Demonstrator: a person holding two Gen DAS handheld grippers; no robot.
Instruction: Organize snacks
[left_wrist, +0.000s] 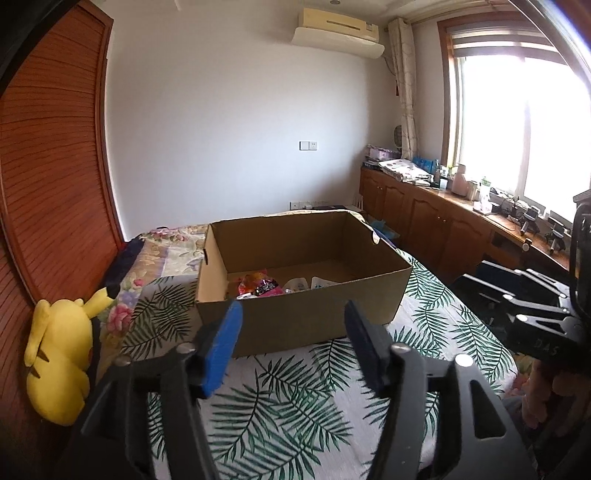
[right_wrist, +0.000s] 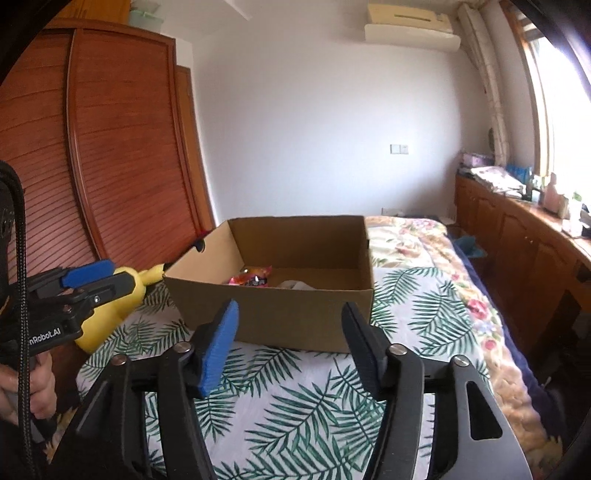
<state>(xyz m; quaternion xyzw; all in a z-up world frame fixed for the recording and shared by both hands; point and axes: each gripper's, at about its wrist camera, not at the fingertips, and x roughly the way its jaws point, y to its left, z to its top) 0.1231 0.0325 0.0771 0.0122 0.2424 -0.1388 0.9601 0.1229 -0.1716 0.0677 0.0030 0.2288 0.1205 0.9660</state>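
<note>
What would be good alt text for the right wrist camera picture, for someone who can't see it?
An open brown cardboard box with a few colourful snack packets inside sits on a palm-leaf-print bedspread. The right gripper, fingers apart and empty, hangs in front of it. At left are the left gripper and a yellow plush toy.

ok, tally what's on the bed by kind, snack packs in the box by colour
Box: 1
Plush, yellow: 1
Pink/red packs: a cluster, at least 1, overlapping, exact number unclear
White packs: 2
Total: at least 5; the box wall hides part of the floor inside.
</note>
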